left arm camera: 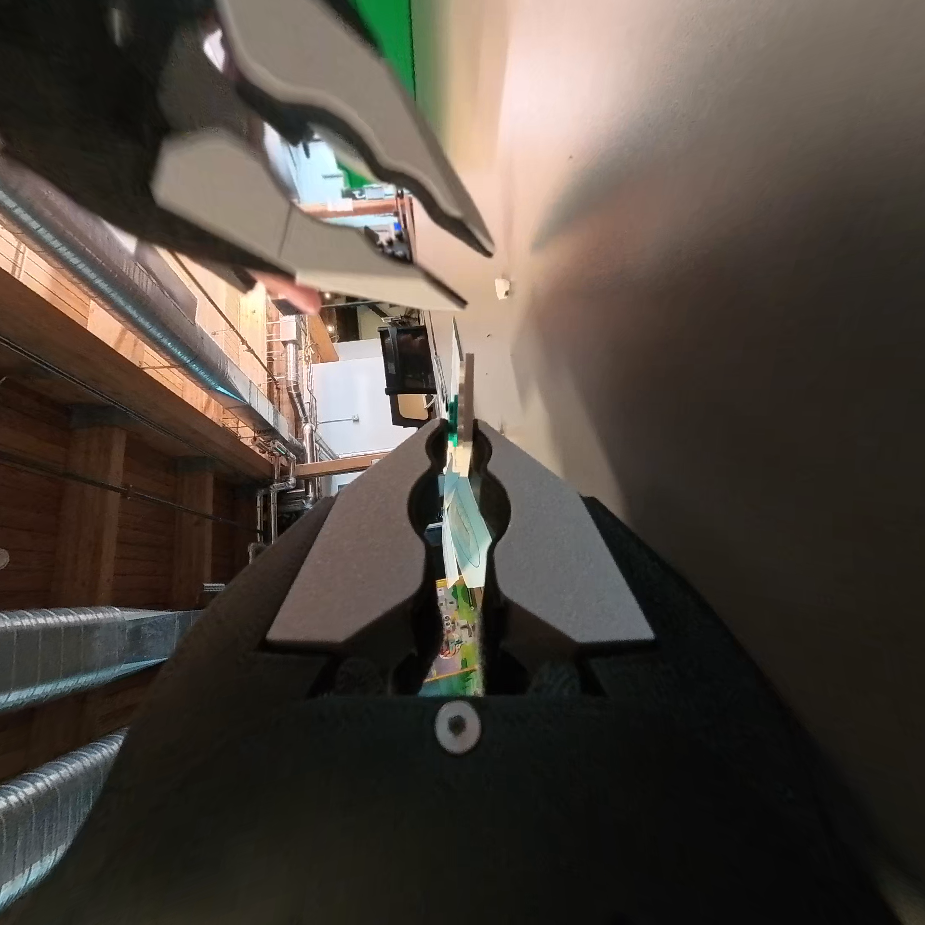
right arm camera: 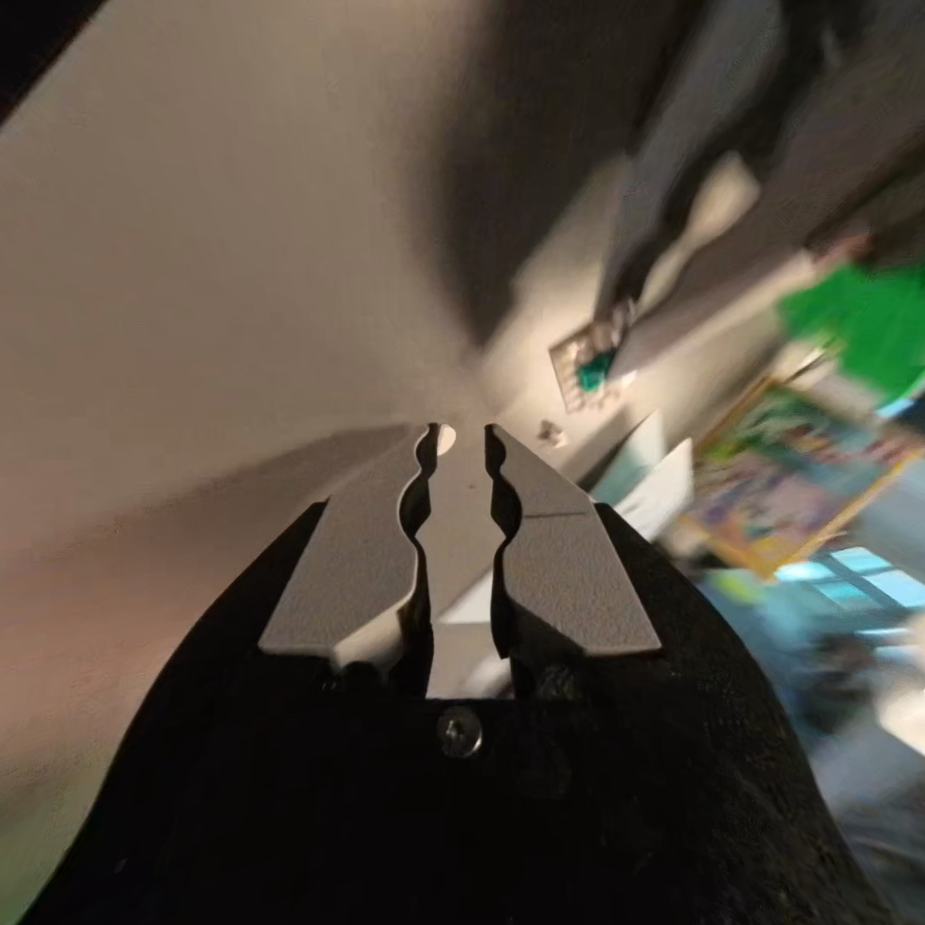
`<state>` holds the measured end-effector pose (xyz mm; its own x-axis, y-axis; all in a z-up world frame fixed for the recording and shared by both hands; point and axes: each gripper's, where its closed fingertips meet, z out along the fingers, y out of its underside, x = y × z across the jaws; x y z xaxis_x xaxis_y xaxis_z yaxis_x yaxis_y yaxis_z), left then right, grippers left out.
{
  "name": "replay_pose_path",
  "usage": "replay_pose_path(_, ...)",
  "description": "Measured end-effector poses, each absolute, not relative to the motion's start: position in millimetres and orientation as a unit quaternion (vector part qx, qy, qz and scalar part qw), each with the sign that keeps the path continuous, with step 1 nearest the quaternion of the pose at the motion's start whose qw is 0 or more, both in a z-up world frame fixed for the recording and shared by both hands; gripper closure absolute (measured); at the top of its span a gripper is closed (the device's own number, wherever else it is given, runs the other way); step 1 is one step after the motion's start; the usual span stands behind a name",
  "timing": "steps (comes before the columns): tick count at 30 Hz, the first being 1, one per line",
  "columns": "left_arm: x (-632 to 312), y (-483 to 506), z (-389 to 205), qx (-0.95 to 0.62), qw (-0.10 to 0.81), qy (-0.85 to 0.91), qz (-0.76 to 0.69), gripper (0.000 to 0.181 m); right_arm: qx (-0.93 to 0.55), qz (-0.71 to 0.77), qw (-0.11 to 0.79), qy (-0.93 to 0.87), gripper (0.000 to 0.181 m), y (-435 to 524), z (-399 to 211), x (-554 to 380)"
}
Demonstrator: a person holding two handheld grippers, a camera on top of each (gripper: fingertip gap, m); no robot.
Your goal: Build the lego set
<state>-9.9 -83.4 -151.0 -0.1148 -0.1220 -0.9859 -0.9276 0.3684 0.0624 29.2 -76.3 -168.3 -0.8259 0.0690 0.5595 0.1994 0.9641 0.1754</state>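
My left gripper [left arm camera: 459, 425] is shut on a thin grey Lego plate [left arm camera: 469, 390], seen edge-on, with a teal-green piece [left arm camera: 454, 410] on its left face. It holds the plate just above the white table [left arm camera: 650, 200]. My right gripper [left arm camera: 475, 278] hangs at the upper left of that view, jaws apart, close to the plate's far end. In the blurred right wrist view my right gripper [right arm camera: 458, 430] is open with nothing between its jaws. The left gripper [right arm camera: 620, 300] shows farther off with the grey plate [right arm camera: 570, 365] and the teal piece [right arm camera: 595, 373].
A small white piece [left arm camera: 502, 289] lies on the table near the right gripper's tips. A green baseplate [right arm camera: 851, 335] and a colourful Lego box [right arm camera: 781, 475] lie to the right, with pale instruction sheets [left arm camera: 465, 540] beside them. A room with ducts is behind. Tip to tip, the grippers are about 5 cm apart.
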Motion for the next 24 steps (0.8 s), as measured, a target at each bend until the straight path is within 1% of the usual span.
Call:
replay_pose_path(1,-9.8,-83.4,-150.9,-0.41,0.524,0.64,0.384,0.174,-0.146,-0.068,0.276,-0.948,0.163,-73.5,-167.4,29.8)
replay_pose_path(2,-9.9,-83.4,-150.8,-0.41,0.524,0.64,0.385,0.174,-0.207,-0.02,0.265,-0.942,0.157,-72.5,-166.2,30.2)
replay_pose_path(3,-9.9,-83.4,-150.7,-0.409,0.523,0.64,0.385,0.174,-0.256,0.031,0.252,-0.933,0.155,-73.7,-164.6,30.5)
replay_pose_path(5,-9.8,-83.5,-150.3,-0.408,0.523,0.641,0.386,0.174,-0.339,0.111,0.225,-0.907,0.151,-72.3,-163.1,30.4)
replay_pose_path(8,-9.4,-84.2,-149.8,-0.406,0.524,0.641,0.386,0.174,-0.418,0.181,0.162,-0.875,0.148,-69.5,-172.2,36.3)
replay_pose_path(11,-9.2,-85.1,-149.2,-0.404,0.524,0.642,0.387,0.174,-0.455,0.223,0.13,-0.852,0.148,-68.7,-180.0,38.4)
replay_pose_path(16,-9.4,-85.8,-148.9,-0.405,0.524,0.643,0.385,0.173,-0.492,0.262,0.11,-0.823,0.151,-68.2,-179.3,38.7)
replay_pose_path(24,-10.1,-86.5,-148.1,-0.406,0.524,0.643,0.383,0.174,-0.488,0.32,0.086,-0.808,0.152,-97.9,-175.1,45.6)
